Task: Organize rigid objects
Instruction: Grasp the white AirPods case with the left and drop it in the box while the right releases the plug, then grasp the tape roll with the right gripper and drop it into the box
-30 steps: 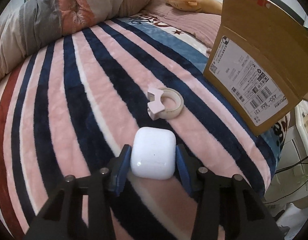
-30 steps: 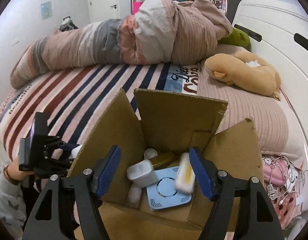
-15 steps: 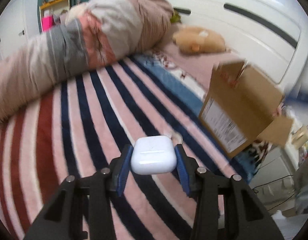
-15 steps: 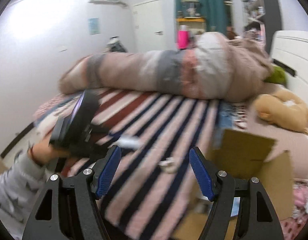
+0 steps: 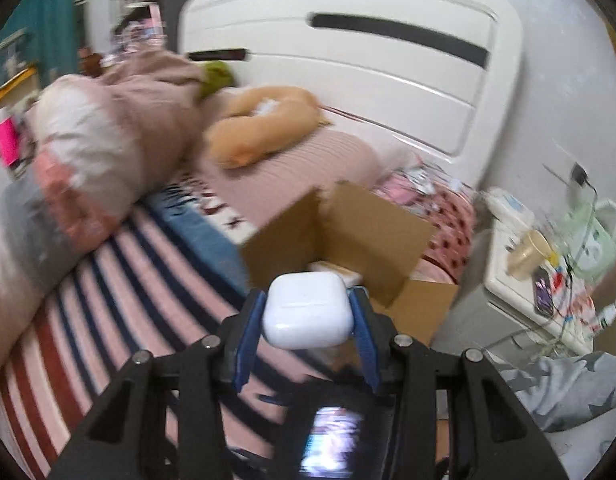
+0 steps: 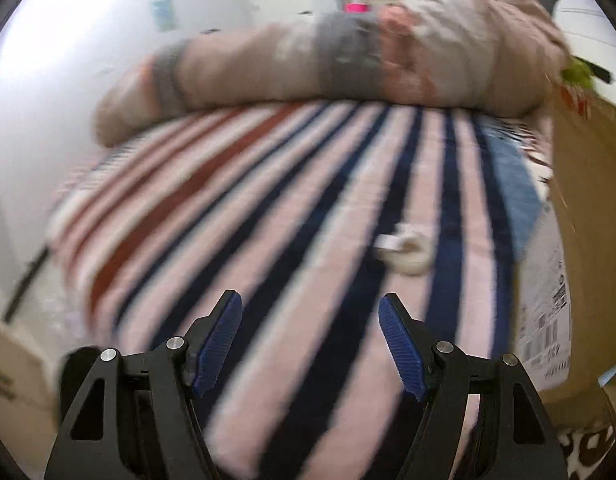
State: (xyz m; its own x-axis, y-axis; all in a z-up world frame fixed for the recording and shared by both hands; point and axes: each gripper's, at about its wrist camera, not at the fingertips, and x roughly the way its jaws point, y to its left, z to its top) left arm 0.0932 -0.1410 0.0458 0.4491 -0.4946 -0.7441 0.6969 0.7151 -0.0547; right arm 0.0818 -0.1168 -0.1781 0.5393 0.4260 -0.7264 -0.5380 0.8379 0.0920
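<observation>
Bedroom setting: a bed covered by a pink, navy and red striped fleece blanket [image 6: 291, 208] carried the work, with a white headboard behind and a cluttered white bedside cabinet [image 5: 520, 280] to one side.

The left tool [image 5: 306, 314] was clenched on a white, rounded plastic earbud case [image 5: 306, 310], gripped across its sides between the blue ribbed pads [image 5: 249, 332] and held clear of the bed. An open brown cardboard box [image 5: 348, 236] lay directly ahead of it, flaps up, with pale items faintly visible inside; blur prevented identifying them.

The right tool [image 6: 310, 340] was released, its jaws well apart with nothing between them, hovering over the blanket. A white tape roll with a small white plastic cutter [image 6: 404, 250] lay on the blanket ahead of it, near the box's labelled side.

Judgement: the step in hand was carriage of the case to the box. The next move would call for bringing the case over the opening, clear of the near flap, then releasing. The right tool appeared positioned to collect the tape roll, which would need a grip across the ring.
</observation>
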